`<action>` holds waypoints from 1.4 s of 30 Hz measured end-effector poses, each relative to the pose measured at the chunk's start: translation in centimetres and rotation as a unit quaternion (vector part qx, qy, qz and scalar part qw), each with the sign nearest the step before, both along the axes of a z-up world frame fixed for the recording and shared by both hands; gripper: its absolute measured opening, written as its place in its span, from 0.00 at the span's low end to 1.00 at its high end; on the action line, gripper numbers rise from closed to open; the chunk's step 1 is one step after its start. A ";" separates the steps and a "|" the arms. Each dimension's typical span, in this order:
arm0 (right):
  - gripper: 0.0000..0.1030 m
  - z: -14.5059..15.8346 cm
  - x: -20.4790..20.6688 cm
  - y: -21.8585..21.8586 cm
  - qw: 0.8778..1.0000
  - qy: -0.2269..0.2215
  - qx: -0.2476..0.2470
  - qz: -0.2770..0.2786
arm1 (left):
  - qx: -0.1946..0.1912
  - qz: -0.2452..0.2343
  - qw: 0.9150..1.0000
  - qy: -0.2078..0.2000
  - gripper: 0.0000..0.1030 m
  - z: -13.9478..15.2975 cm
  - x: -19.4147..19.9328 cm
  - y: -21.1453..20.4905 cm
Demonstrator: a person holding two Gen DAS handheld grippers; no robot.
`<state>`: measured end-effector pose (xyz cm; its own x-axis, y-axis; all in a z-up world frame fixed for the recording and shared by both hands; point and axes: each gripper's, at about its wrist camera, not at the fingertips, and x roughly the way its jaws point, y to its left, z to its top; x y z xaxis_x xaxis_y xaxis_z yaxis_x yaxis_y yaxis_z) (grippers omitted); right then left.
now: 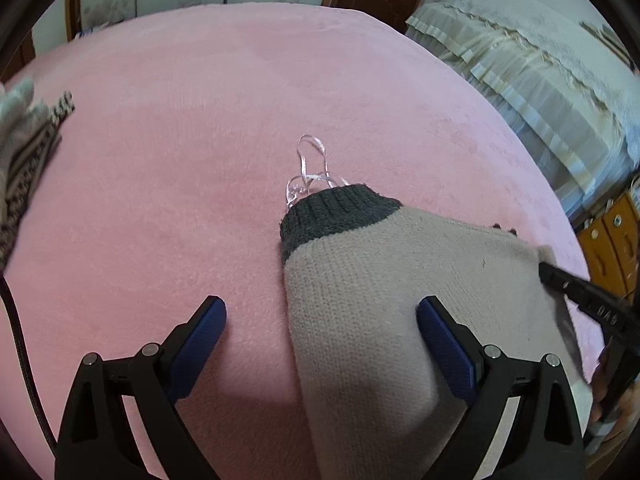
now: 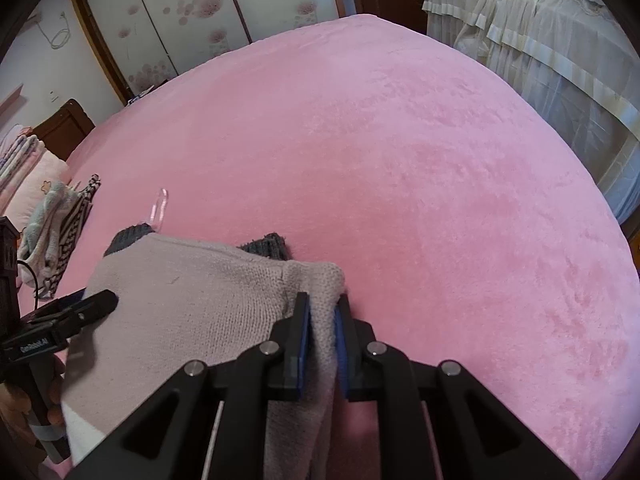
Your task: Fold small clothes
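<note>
A beige knitted garment (image 1: 380, 272) with a dark grey ribbed band (image 1: 332, 212) lies on the pink blanket (image 1: 180, 128). A pale pink ribbon loop (image 1: 312, 168) sticks out beyond the band. My left gripper (image 1: 322, 314) is open just above the garment's left edge; its right finger (image 1: 440, 328) is over the knit, its left finger over the blanket. In the right wrist view my right gripper (image 2: 323, 314) is shut on a bunched fold of the garment (image 2: 192, 292) at its right edge. Two grey bands (image 2: 268, 244) show at the far edge.
A heap of striped and pale clothes (image 2: 56, 224) lies at the blanket's left side, next to a pillow (image 2: 36, 176). A cream lace-covered piece of furniture (image 2: 540, 40) stands to the right. Sliding wardrobe doors (image 2: 180, 8) and a wooden door are behind.
</note>
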<state>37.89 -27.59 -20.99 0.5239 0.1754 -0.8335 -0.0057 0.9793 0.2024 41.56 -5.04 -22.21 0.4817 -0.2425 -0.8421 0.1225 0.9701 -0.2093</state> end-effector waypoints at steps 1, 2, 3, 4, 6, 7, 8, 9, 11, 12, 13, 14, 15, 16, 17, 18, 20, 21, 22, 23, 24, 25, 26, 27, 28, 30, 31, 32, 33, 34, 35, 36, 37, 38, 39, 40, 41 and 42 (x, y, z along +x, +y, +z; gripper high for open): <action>0.12 0.2 -0.1 -0.1 1.000 0.001 0.003 0.000 | 0.007 -0.004 1.000 -0.001 0.93 0.4 0.0 -0.3; 0.13 0.5 -0.2 -0.1 1.000 0.001 0.004 0.000 | 0.013 -0.007 1.000 -0.004 0.93 0.8 -0.2 -0.4; 0.16 0.7 -0.3 -0.1 1.000 0.001 0.003 0.000 | 0.018 -0.011 1.000 -0.006 0.93 1.1 -0.3 -0.5; 0.16 1.0 -0.4 0.0 1.000 0.000 -0.001 0.001 | 0.023 -0.012 1.000 -0.006 0.93 1.4 -0.4 -0.6; 0.17 1.5 -0.7 0.2 1.000 -0.002 -0.009 0.001 | 0.029 -0.015 0.999 -0.008 0.93 2.0 -0.8 -0.9; 0.19 1.7 -0.9 0.2 1.000 -0.001 -0.011 0.000 | 0.032 -0.014 0.999 -0.010 0.93 2.3 -0.9 -1.1; 0.21 2.0 -1.1 0.3 1.000 0.000 -0.012 -0.002 | 0.033 -0.013 0.999 -0.012 0.93 2.7 -1.1 -1.0; 0.26 2.2 -1.3 0.3 1.000 -0.001 -0.011 -0.004 | 0.037 -0.011 0.999 -0.016 0.93 3.1 -1.4 -1.1; 0.35 3.0 -1.9 0.3 1.000 -0.007 -0.008 -0.007 | 0.046 -0.009 0.999 -0.022 0.93 3.8 -1.9 -1.2; 0.38 3.4 -2.4 0.3 1.000 -0.011 -0.006 -0.007 | 0.051 -0.007 0.998 -0.027 0.93 4.3 -2.2 -1.3; 0.43 3.8 -2.8 0.4 1.000 -0.013 -0.005 -0.007 | 0.055 -0.005 0.998 -0.029 0.93 4.9 -2.6 -1.4; 0.46 4.2 -3.2 0.4 1.000 -0.012 -0.004 -0.007 | 0.055 -0.004 0.998 -0.030 0.96 5.2 -2.8 -1.4; 0.53 4.7 -3.7 0.4 1.000 -0.011 -0.003 -0.008 | 0.054 -0.004 0.998 -0.032 0.97 5.8 -3.3 -1.4; 0.57 5.1 -4.3 0.5 1.000 -0.012 -0.002 -0.008 | 0.053 -0.005 0.998 -0.034 0.99 6.1 -3.9 -0.9; 0.58 5.5 -4.8 0.5 1.000 -0.015 -0.003 -0.008 | 0.051 -0.008 0.998 -0.036 0.99 6.8 -4.5 -0.9; 0.60 6.1 -5.6 0.6 1.000 -0.019 -0.004 -0.006 | 0.048 -0.010 0.998 -0.037 0.99 7.2 -4.7 -1.3; 0.64 7.1 -6.9 0.8 1.000 -0.024 -0.011 -0.003 | 0.047 -0.017 0.998 -0.035 0.99 8.0 -5.7 -1.1; 0.66 7.6 -7.6 0.8 1.000 -0.025 -0.012 -0.001 | 0.045 -0.020 0.998 -0.037 0.99 8.6 -6.4 -1.0; 0.68 8.0 -8.3 0.7 1.000 -0.025 -0.012 0.000 | 0.043 -0.021 0.998 -0.040 0.99 9.0 -7.0 -0.9; 0.68 8.3 -8.8 0.7 1.000 -0.025 -0.011 0.001 | 0.039 -0.021 0.998 -0.046 1.00 9.7 -7.7 -0.7; 0.68 8.7 -9.5 0.6 1.000 -0.027 -0.008 0.001 | 0.035 -0.019 0.998 -0.049 1.00 10.1 -8.3 -0.6; 0.68 9.0 -10.2 0.5 1.000 -0.027 -0.005 0.003 | 0.025 -0.021 0.998 -0.052 1.00 10.5 -9.0 -0.5; 0.68 9.2 -10.7 0.4 1.000 -0.029 0.001 0.005 | 0.016 -0.022 0.998 -0.055 1.00 10.9 -9.6 -0.3; 0.68 9.3 -11.3 0.3 0.999 -0.030 0.011 0.009 | 0.014 -0.019 0.998 -0.060 1.00 11.3 -10.3 -0.2; 0.68 9.4 -11.8 0.1 0.999 -0.030 0.017 0.010 | 0.020 -0.015 0.998 -0.066 1.00 11.6 -10.9 -0.1; 0.68 9.6 -12.8 -0.1 0.999 -0.036 0.019 0.005 | 0.035 -0.026 0.996 -0.074 1.00 12.0 -12.1 -0.5; 0.68 9.7 -13.1 -0.3 0.999 -0.044 0.018 0.003 | 0.041 -0.035 0.995 -0.080 1.00 12.1 -12.6 -0.7; 0.68 9.8 -13.5 -0.4 0.998 -0.057 0.023 0.009 | 0.050 -0.039 0.994 -0.085 1.00 12.3 -12.9 -0.9; 0.68 9.9 -13.9 -0.3 0.998 -0.065 0.022 0.017 | 0.065 -0.044 0.993 -0.093 1.00 12.3 -13.4 -1.2; 0.68 9.7 -14.1 -0.2 0.998 -0.064 0.016 0.021 | 0.068 -0.048 0.992 -0.097 1.00 12.3 -13.7 -1.4; 0.68 9.6 -14.1 -0.1 0.998 -0.059 0.014 0.026 | 0.065 -0.049 0.992 -0.095 1.00 12.2 -13.9 -1.4; 0.68 9.3 -14.2 0.0 0.998 -0.051 0.017 0.033 | 0.056 -0.047 0.993 -0.090 1.00 12.2 -14.0 -1.2; 0.68 9.2 -14.1 0.1 0.998 -0.042 0.017 0.038 | 0.049 -0.044 0.994 -0.087 1.00 12.1 -14.0 -1.1; 0.68 8.9 -14.0 0.3 0.998 -0.031 0.014 0.043 | 0.047 -0.042 0.994 -0.087 1.00 11.9 -14.0 -1.0; 0.69 8.5 -13.8 0.6 0.998 -0.020 0.011 0.051 | 0.052 -0.043 0.994 -0.090 1.00 11.6 -14.1 -1.1; 0.70 8.1 -13.6 0.8 0.998 -0.010 0.013 0.057 | 0.057 -0.045 0.993 -0.092 1.00 11.3 -14.2 -1.2; 0.72 7.7 -13.4 1.0 0.998 -0.001 0.014 0.060 | 0.064 -0.048 0.992 -0.093 1.00 10.8 -14.2 -1.4; 0.77 7.2 -13.1 1.3 0.998 0.006 0.011 0.058 | 0.066 -0.049 0.993 -0.089 1.00 10.4 -14.3 -1.6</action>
